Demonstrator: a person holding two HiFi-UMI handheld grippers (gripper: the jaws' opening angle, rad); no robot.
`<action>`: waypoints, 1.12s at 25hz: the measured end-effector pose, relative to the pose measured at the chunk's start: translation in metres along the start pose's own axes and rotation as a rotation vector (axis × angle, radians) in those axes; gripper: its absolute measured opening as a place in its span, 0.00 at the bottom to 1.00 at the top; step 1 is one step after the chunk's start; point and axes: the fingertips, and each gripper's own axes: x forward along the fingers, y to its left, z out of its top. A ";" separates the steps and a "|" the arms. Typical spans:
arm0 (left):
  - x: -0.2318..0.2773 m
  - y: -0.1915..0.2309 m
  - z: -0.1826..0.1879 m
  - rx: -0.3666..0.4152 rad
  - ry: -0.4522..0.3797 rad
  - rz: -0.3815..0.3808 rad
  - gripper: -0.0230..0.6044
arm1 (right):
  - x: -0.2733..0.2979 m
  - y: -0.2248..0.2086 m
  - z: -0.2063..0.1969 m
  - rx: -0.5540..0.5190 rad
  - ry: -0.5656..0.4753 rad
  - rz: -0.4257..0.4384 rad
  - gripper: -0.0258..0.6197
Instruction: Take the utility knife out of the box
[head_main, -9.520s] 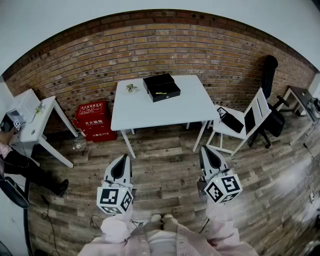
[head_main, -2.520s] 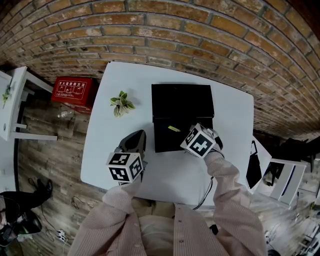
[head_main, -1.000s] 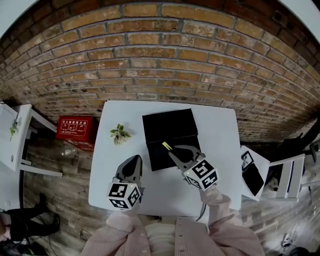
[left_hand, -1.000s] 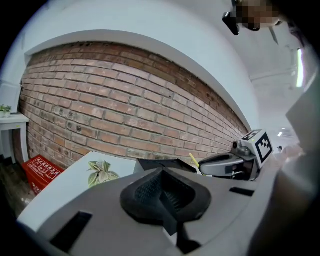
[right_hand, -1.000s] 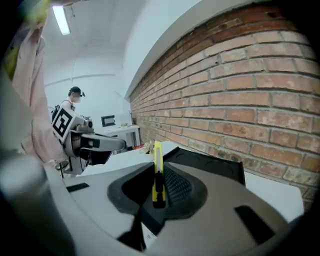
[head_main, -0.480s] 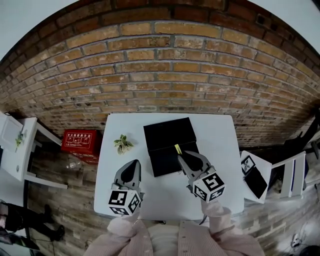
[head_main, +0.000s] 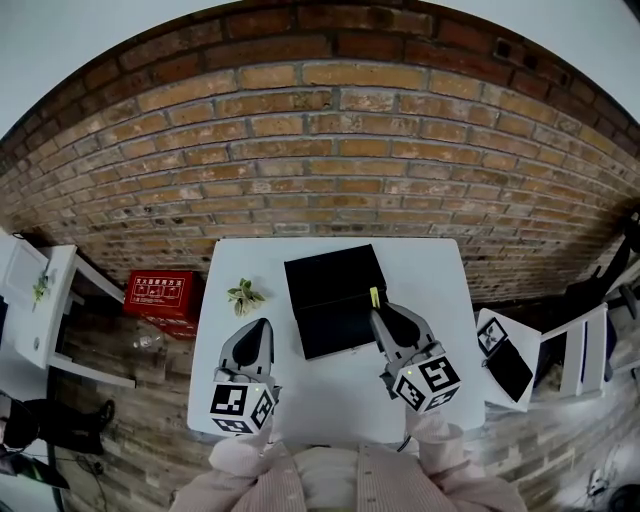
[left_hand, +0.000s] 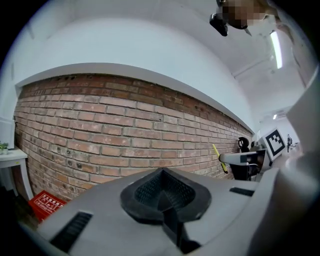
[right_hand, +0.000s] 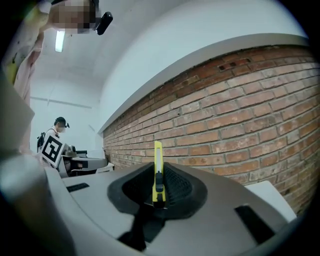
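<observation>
A slim yellow utility knife (right_hand: 158, 172) stands upright between the pads of my right gripper (right_hand: 159, 189), which is shut on it. In the head view the knife (head_main: 374, 297) sticks out of that gripper (head_main: 385, 322) over the right edge of the open black box (head_main: 333, 297) on the white table (head_main: 440, 285). My left gripper (head_main: 253, 338) hovers over the table left of the box, its jaws shut with nothing between them (left_hand: 162, 192). In the left gripper view the knife (left_hand: 216, 156) shows at the far right.
A small green plant sprig (head_main: 243, 296) lies on the table left of the box. A brick wall (head_main: 330, 150) runs behind the table. A red crate (head_main: 163, 294) sits on the floor at the left, a white chair (head_main: 520, 365) at the right.
Both grippers have risen. The right one has lifted the knife from over the box's inside to its right edge and tipped level.
</observation>
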 end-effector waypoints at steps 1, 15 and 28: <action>-0.001 0.000 0.004 0.006 -0.008 0.002 0.02 | -0.002 -0.001 0.004 0.002 -0.010 -0.008 0.13; -0.026 0.013 0.036 0.044 -0.082 0.070 0.02 | -0.032 -0.016 0.035 0.001 -0.094 -0.069 0.13; -0.037 0.017 0.041 0.056 -0.100 0.090 0.02 | -0.046 -0.022 0.044 0.007 -0.122 -0.107 0.13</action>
